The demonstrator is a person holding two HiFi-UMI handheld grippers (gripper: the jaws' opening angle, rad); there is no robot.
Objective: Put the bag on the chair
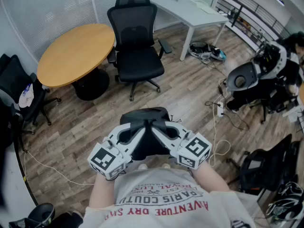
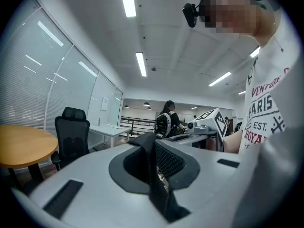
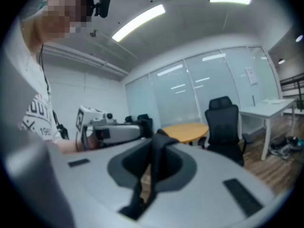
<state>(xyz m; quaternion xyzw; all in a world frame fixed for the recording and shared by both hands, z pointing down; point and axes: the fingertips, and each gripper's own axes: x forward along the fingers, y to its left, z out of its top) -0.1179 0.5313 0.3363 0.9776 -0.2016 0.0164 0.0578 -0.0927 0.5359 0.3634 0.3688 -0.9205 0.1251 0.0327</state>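
Carry step. Left hand-held gripper (image 1: 127, 139) and right hand-held gripper (image 1: 170, 137) are each pinching a strap (image 2: 153, 175) of the bag (image 1: 145, 120). Bag is hanging between them over the floor, well apart from the chair (image 1: 137, 63). Next, probably: stepping forward, lowering it onto the seat.

Only legible print: person's white T-shirt (image 1: 161, 204). Head view, upside down across chest: red "…VENTURE DRY", dark "PARIS COUTU…" next to it. Left gripper view, same shirt: "VENTURE", "PARIS", "EST.", "ROYA…". Smaller lines unreadable.
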